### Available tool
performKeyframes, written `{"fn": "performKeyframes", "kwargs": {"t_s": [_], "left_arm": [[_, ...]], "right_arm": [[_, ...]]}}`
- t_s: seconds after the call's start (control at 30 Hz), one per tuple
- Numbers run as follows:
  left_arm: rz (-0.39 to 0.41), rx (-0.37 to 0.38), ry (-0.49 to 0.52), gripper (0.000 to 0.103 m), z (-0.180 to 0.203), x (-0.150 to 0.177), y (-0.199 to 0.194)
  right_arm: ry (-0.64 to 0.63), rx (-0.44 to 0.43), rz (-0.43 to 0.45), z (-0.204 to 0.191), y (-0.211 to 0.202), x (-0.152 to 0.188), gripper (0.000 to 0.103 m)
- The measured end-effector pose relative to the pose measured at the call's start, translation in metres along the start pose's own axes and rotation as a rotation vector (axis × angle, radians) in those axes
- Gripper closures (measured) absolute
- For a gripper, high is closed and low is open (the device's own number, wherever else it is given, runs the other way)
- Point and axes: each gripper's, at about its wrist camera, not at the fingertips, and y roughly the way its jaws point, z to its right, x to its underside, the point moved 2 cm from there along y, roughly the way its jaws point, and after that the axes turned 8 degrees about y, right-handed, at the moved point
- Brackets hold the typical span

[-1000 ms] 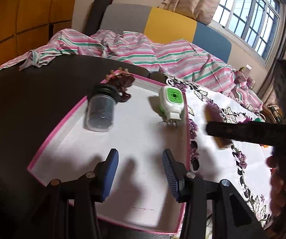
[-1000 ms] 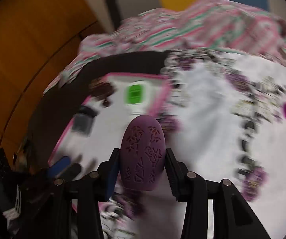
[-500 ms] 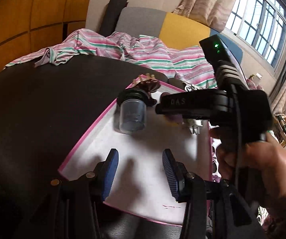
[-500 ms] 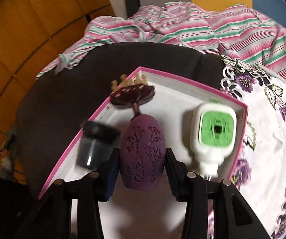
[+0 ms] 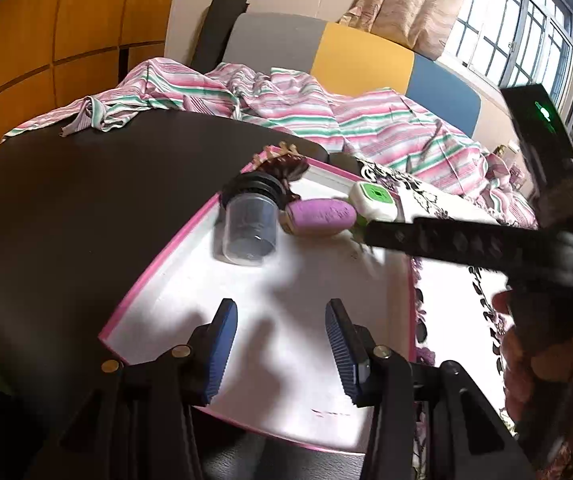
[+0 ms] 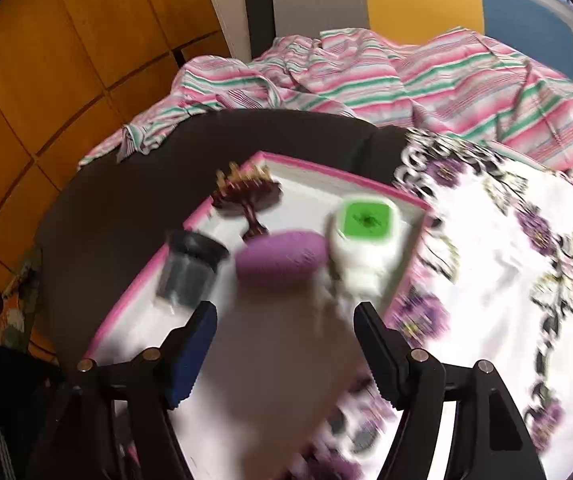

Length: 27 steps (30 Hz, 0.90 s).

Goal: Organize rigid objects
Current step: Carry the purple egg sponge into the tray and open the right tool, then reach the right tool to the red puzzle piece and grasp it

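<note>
Your right tool (image 6: pixel 284 344) hangs with its jaws spread wide and nothing between them, just short of the purple brush (image 6: pixel 280 258), which lies on its side in the tray (image 6: pixel 366 182) between the jar (image 6: pixel 190 274) and the green plug-in (image 6: pixel 364 240), touching or nearly touching both. Your left tool (image 5: pixel 280 346) is likewise parted and empty, low over the near, bare end of the tray. The brush looks like a light, hard plastic oval with a patterned top, so it should neither squash nor weigh much, though the rounded shell could roll or squirt out of the pads; if you take it again, pinch across its narrow sides near the middle. The jar reads as thin clear plastic with a black lid: light and apt to roll, best held across the body by the lid. The plug-in is stiff, with prongs toward you; grip its flat flanks. The brown comb (image 6: pixel 246 194) at the far corner looks thin and brittle.
</note>
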Motion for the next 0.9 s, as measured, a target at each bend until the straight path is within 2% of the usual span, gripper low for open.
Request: {"fn": "performKeyframes", "kwargs": {"t_s": [0.2, 0.3, 0.43, 0.63, 0.77, 0.9], "left_arm": [[-0.012, 0.022, 0.013, 0.057, 0.013, 0.004, -0.001], [-0.016, 0.035, 0.022, 0.057, 0.021, 0.003, -0.002], [-0.012, 0.064, 0.066, 0.057, 0.037, 0.003, -0.005], [-0.016, 0.134, 0.136, 0.057, 0.075, 0.006, -0.005], [-0.024, 0.172, 0.174, 0.057, 0.097, 0.011, -0.007], [-0.031, 0.191, 0.198, 0.057, 0.108, 0.016, -0.009]], "right_arm": [[0.074, 0.001, -0.001, 0.031, -0.02, 0.024, 0.031], [0.087, 0.014, -0.032, 0.043, -0.026, 0.033, 0.031], [0.113, 0.066, 0.007, 0.08, -0.053, 0.045, 0.031], [0.302, 0.278, 0.038, 0.19, -0.11, 0.067, 0.031], [0.493, 0.455, 0.006, 0.286, -0.139, 0.086, 0.03], [0.703, 0.549, -0.029, 0.37, -0.159, 0.106, 0.03]]}}
